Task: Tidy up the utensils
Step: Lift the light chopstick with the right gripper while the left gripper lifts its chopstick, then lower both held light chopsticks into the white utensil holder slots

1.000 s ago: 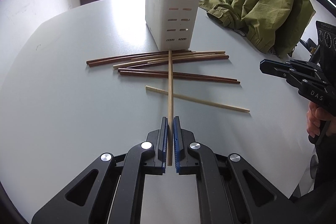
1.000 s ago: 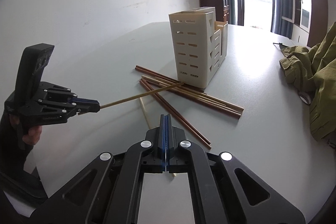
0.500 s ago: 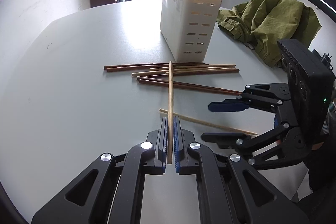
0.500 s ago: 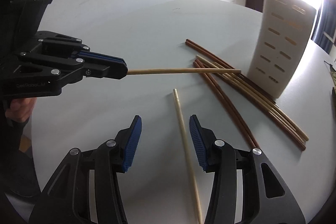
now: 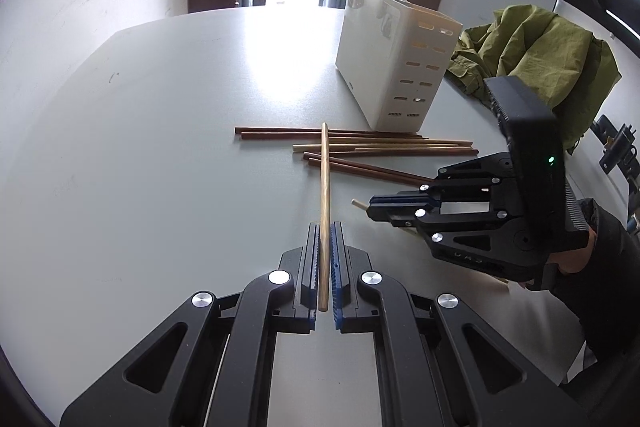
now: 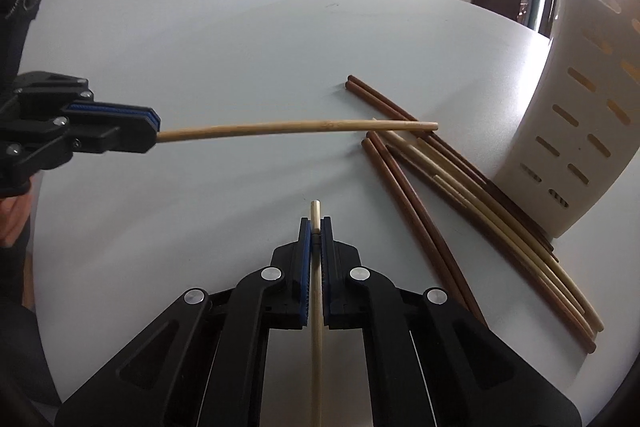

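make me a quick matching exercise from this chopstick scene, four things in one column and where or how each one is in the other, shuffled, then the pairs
Things
1. left tool
2. right tool
3. dark brown chopsticks
4. white slotted holder

States
A. stands upright on the table, behind the loose sticks
B. shut on a pale chopstick that reaches out over the pile
C. lie loose on the table with paler ones
D. shut on a pale chopstick near one end, away from the pile

Pairs: 1-B, 2-D, 3-C, 4-A
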### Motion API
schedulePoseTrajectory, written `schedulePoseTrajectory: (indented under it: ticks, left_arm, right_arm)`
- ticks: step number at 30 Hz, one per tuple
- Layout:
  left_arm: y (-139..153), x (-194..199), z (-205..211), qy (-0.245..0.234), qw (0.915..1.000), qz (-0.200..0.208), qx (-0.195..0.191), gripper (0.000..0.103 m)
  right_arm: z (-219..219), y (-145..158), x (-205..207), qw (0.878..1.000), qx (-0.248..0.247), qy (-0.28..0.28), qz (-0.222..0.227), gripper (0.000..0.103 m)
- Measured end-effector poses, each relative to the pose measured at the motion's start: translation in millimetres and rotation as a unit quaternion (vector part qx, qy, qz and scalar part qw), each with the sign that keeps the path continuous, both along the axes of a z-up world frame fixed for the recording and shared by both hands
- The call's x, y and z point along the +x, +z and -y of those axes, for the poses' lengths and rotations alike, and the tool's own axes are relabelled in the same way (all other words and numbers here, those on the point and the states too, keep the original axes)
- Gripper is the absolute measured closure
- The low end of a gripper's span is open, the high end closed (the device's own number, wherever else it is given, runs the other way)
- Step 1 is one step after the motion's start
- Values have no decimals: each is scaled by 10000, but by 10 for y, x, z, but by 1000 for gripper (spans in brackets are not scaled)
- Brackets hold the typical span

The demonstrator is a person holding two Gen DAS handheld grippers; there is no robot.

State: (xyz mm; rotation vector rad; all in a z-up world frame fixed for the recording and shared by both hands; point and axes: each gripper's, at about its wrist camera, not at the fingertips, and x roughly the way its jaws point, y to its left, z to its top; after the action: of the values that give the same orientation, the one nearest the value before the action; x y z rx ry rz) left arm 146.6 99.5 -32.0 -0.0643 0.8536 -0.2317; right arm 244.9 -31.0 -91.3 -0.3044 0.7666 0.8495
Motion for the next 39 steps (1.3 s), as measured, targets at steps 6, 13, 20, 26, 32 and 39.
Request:
schedulePoseTrajectory:
  ticks: [6,13,20,26,32,39]
  left_arm:
    - [102,-12,12,-65,9998,195,-35,98]
    - [336,-1,30,-31,9988,485,-55,98]
    - [422,1,88,12,9984,567,11,98]
    - [417,-3,75,88,9984,549,38,98]
    - [483,65,67,91,9982,593,4,98]
    - [872,245,165,-19,9946,1025,137,98]
  right_arm:
    - [450,901,-69,9911,1020,-422,740,98]
    - [867,2026,-33,9512,1998,-885,2180,98]
    - [1012,2388,441,9025,2789,-1298,3014,98]
    - [1000,2205,809,8789,3236,-1329,3242,98]
    - [1031,1856,892,8848,3174,-1429,3097,98]
    - [1148,1702,814,8840,3243,-1537,2995,98]
